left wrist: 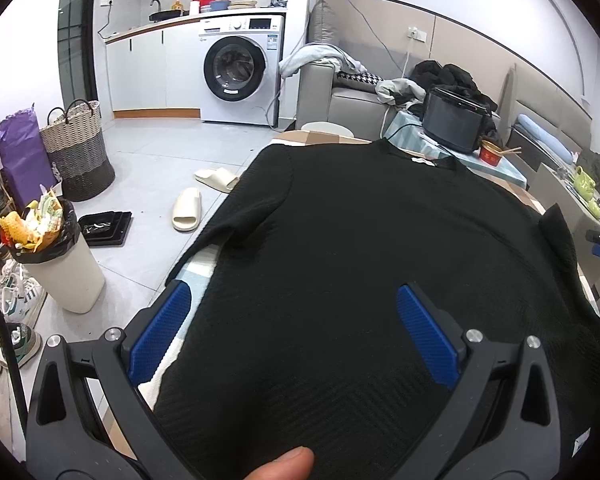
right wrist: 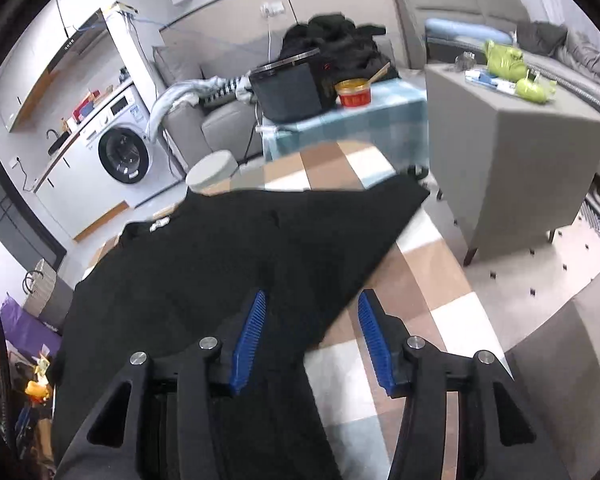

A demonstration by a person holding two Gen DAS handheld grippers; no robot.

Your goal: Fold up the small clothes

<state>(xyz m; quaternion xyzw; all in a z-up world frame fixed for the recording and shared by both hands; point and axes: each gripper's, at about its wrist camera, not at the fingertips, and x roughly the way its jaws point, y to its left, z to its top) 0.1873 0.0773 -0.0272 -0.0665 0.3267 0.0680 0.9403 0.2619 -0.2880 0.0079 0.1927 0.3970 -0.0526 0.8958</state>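
A black knit short-sleeved top (left wrist: 360, 248) lies spread flat on a checked cloth-covered table (right wrist: 416, 292), collar at the far end. It also shows in the right wrist view (right wrist: 228, 256). My left gripper (left wrist: 294, 312) is open, its blue pads wide apart above the top's lower left hem area. My right gripper (right wrist: 312, 320) is open, held over the top's right edge below the right sleeve (right wrist: 380, 208). Neither holds cloth.
On the floor to the left stand a full waste bin (left wrist: 60, 256), a woven basket (left wrist: 78, 148), slippers (left wrist: 188, 210) and a washing machine (left wrist: 240, 68). Beyond the table are a black cooker (left wrist: 456, 120), a red tub (right wrist: 353, 93) and a grey side table (right wrist: 512, 148).
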